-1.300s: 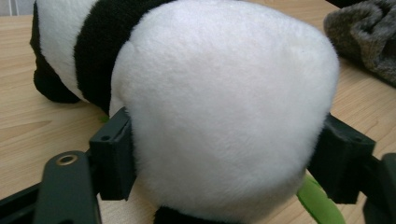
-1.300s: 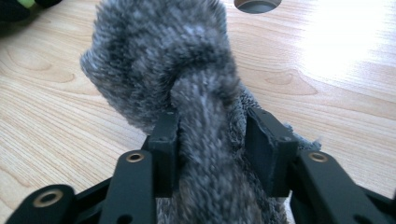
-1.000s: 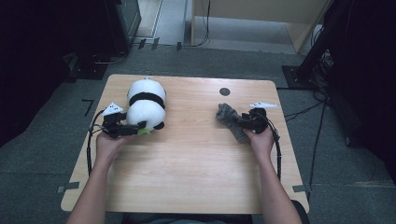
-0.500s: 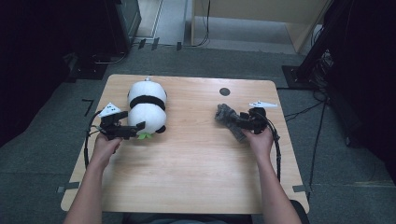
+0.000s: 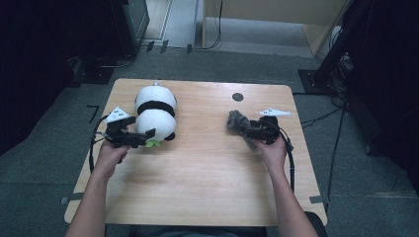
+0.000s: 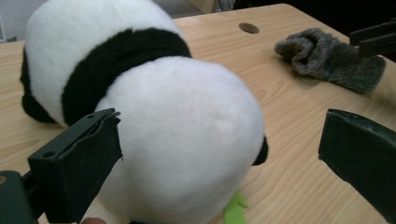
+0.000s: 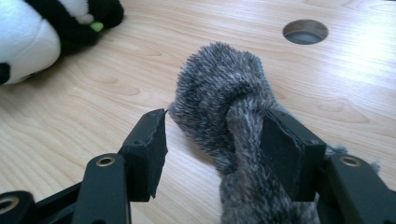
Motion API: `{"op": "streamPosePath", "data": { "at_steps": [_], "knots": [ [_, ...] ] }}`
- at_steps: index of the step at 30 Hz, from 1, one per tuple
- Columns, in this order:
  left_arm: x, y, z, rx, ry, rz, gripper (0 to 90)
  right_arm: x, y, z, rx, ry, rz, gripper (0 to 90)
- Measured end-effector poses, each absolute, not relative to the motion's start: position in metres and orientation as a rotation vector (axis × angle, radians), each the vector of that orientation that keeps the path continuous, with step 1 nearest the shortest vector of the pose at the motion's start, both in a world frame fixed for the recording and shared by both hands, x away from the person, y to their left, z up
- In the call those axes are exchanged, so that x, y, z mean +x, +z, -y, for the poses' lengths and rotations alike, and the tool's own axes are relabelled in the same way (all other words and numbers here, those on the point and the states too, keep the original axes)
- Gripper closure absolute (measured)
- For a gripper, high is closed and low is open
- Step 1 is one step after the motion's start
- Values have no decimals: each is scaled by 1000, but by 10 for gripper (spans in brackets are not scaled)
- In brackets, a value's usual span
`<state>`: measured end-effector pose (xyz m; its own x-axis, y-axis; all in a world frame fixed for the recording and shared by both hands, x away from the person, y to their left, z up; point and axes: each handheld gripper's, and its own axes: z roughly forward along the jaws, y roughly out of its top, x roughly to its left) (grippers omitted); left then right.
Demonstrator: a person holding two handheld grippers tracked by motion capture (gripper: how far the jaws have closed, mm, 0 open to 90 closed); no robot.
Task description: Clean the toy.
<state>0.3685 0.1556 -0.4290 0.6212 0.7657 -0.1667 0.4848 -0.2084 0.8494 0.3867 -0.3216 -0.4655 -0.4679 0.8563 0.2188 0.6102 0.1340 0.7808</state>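
A black-and-white panda plush (image 5: 155, 111) lies on the left half of the wooden table (image 5: 207, 187), with a small green tag (image 5: 154, 144) at its near end. My left gripper (image 5: 148, 137) stands open around that rounded white end (image 6: 187, 140). Its jaws have just been opening, and the far pad (image 6: 359, 158) stands well off the fur. On the right lies a grey furry cloth (image 5: 236, 121), folded into a lump. My right gripper (image 7: 212, 116) is open with the cloth (image 7: 219, 74) between its jaws. One pad (image 7: 289, 149) rests against the fur, the other (image 7: 149, 149) stands just off it.
A round hole (image 5: 237, 97) sits in the tabletop behind the grey cloth. Bare wood stretches between the two hands and toward the near edge. Dark stands and cables (image 5: 346, 64) crowd the floor at the right, and a black cabinet (image 5: 131, 24) stands at the back left.
The left jaws have spread wider off the panda's near end. The right gripper has shifted slightly left with the grey cloth between its jaws.
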Motion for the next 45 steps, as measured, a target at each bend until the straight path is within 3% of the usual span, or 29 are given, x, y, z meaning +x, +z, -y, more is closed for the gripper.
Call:
{"op": "streamPosePath", "data": {
  "at_steps": [24,45],
  "knots": [
    [351,-429,-91,1919,186,-840,0,345,-446,286,1237,1284,-2207,398],
    [329,-458,-42,2000,201,-749,0,306,-461,249,1097,1312,-2241,419]
  ]
}}
